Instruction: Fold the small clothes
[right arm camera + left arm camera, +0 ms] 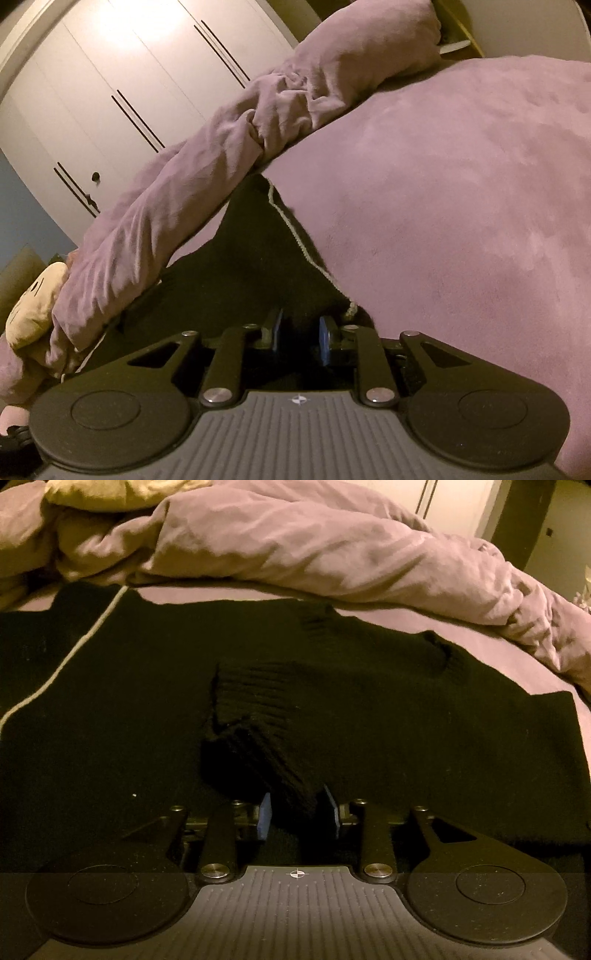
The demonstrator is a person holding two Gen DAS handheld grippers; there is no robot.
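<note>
A black knitted sweater (147,709) lies spread on the pink bed sheet (461,638), with a thin white trim line (74,650) along one side. My left gripper (298,812) is shut on a ribbed black sleeve cuff (255,716), which rises in a fold above the sweater's body. In the right wrist view the sweater (251,266) is pulled up into a tent shape. My right gripper (301,330) is shut on its edge beside the white trim (295,236). Black cloth fills the gap between both pairs of blue pads.
A rumpled pink duvet (295,546) is bunched along the far side of the sweater. The bare sheet (461,221) stretches to the right. A pillow (369,40), a pale plush toy (33,306) and a white wardrobe (110,74) stand beyond.
</note>
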